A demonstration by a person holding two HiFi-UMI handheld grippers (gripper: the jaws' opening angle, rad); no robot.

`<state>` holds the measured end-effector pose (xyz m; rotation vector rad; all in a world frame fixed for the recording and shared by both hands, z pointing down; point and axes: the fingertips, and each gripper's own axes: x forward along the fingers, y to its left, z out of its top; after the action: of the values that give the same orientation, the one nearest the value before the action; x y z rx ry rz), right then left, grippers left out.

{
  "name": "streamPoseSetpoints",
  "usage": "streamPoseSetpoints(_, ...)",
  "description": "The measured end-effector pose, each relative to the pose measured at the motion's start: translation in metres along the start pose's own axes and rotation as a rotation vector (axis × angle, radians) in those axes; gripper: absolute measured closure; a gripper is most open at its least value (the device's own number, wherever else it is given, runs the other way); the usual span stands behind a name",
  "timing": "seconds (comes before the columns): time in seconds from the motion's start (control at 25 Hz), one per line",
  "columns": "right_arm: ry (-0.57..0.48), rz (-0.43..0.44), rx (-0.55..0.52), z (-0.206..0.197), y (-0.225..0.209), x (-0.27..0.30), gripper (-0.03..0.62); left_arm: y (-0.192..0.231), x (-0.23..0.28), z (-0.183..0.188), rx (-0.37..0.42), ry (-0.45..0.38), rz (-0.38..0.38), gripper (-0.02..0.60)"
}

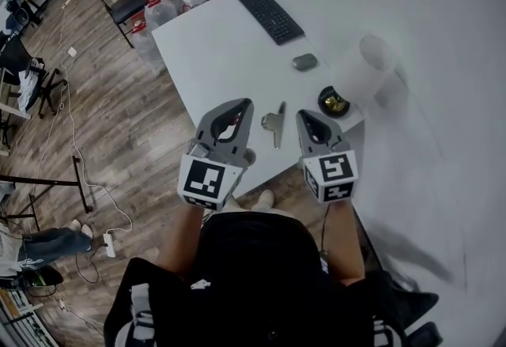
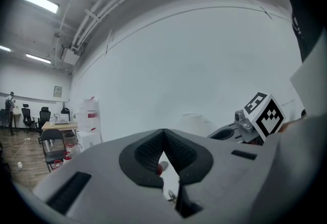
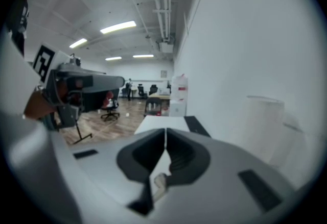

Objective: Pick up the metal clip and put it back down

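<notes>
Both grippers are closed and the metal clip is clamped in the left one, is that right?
Not quite. Both grippers are closed, but the metal clip is clamped in neither: the head view shows it lying on the table between the left gripper and the right gripper.

Metal clip (image 1: 273,122) on table (image 1: 213,53); before keyboard (image 1: 269,12)

— The dark round thing (image 1: 333,102) at the table (image 1: 213,53) edge?
— Too small to tell; the pale cylinder (image 1: 365,69) beside it is blurred.
— The hands?
— Hidden under the left gripper (image 1: 245,106) and right gripper (image 1: 305,115).
</notes>
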<state>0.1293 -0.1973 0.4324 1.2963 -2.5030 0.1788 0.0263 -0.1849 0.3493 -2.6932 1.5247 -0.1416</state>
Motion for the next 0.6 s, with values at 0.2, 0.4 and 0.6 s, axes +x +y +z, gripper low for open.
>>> streamPoseSetpoints(0.2,0.063,0.007,0.010,-0.012,-0.001,0.022,0.559,0.018,0.018,-0.011,-0.029,0.031,-0.020,0.558)
streamPoseSetpoints(0.4,0.126,-0.032,0.015,-0.023,0.001,0.045,0.559,0.035,0.038,-0.023,-0.053,0.040,-0.102,0.558)
streamPoseSetpoints(0.6,0.199,-0.102,0.065,-0.038,0.013,0.060,0.559,0.053,0.052,-0.033,-0.055,0.054,-0.220,0.558)
